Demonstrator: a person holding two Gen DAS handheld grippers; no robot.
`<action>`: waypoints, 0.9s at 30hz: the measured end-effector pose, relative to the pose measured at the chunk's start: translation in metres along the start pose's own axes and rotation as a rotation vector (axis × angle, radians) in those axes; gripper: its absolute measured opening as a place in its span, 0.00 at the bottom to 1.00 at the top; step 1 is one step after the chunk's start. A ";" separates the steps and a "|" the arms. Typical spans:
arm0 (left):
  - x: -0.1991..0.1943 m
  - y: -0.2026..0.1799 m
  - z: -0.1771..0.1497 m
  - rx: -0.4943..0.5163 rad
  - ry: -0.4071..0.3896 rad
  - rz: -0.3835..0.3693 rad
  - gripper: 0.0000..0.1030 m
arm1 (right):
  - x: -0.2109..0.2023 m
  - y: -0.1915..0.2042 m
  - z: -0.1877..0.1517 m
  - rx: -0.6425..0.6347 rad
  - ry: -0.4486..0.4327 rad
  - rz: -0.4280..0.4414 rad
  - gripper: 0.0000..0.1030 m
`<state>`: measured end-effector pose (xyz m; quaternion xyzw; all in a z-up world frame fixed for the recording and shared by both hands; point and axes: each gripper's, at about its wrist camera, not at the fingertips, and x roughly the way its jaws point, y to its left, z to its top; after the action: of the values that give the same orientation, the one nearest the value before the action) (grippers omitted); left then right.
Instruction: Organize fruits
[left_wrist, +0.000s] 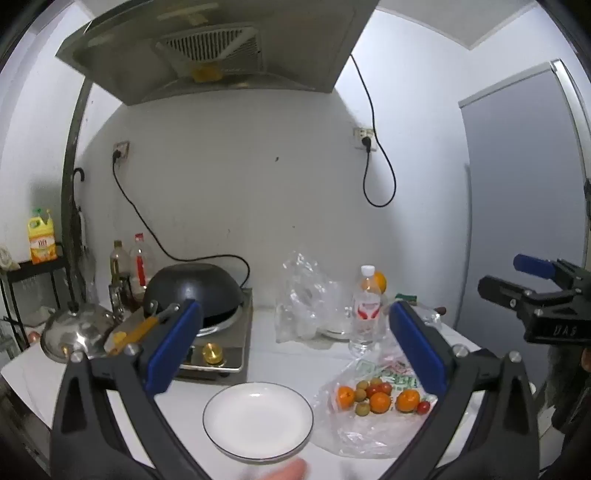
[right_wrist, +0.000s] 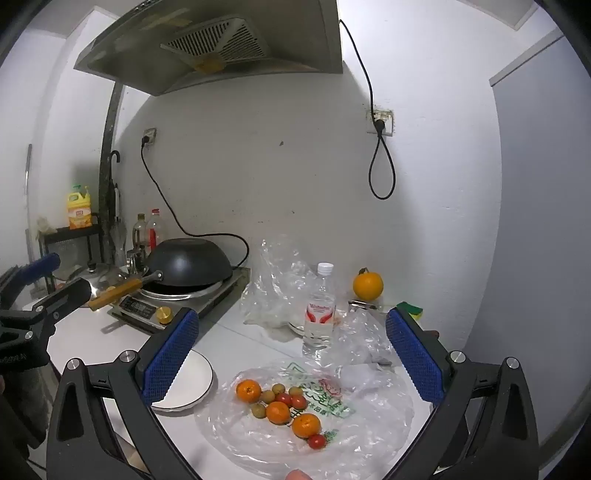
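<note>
A: Starting at the jaws: both pairs stand spread wide with nothing between them; the left gripper (left_wrist: 295, 350) frames the white plate (left_wrist: 258, 421) at lower centre of its view; the right gripper (right_wrist: 291, 362) frames the fruit.

B: And where does the fruit lie?

A: On a flattened plastic bag (right_wrist: 306, 417) on the white worktop (right_wrist: 240, 339), just below and ahead of the right jaws; small oranges (right_wrist: 277, 412), cherry tomatoes (right_wrist: 316, 441) and little greenish-brown fruits (right_wrist: 258, 410); the cluster runs diagonally from upper left to lower right in the right view; the plate sits just beside it to the left.

B: So the right hand is nearer?

A: I judge so; a larger orange (right_wrist: 368, 285) stands apart at the back.

B: Any writing?

A: Green print on the bag and a red label on the water bottle (right_wrist: 320, 306); neither is legible.
</note>
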<state>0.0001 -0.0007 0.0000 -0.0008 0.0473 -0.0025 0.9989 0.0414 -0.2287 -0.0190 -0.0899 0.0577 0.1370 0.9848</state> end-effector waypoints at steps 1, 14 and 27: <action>0.000 -0.002 0.000 0.009 0.004 -0.002 0.99 | 0.000 0.000 0.000 0.002 -0.001 -0.005 1.00; 0.021 -0.003 -0.007 -0.045 0.041 -0.013 0.99 | 0.008 -0.006 -0.004 0.049 -0.003 0.005 1.00; 0.027 0.002 -0.003 -0.084 0.041 -0.009 0.99 | 0.010 -0.006 -0.002 0.047 -0.003 0.003 1.00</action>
<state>0.0270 0.0015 -0.0055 -0.0428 0.0680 -0.0049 0.9968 0.0529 -0.2325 -0.0217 -0.0664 0.0598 0.1373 0.9865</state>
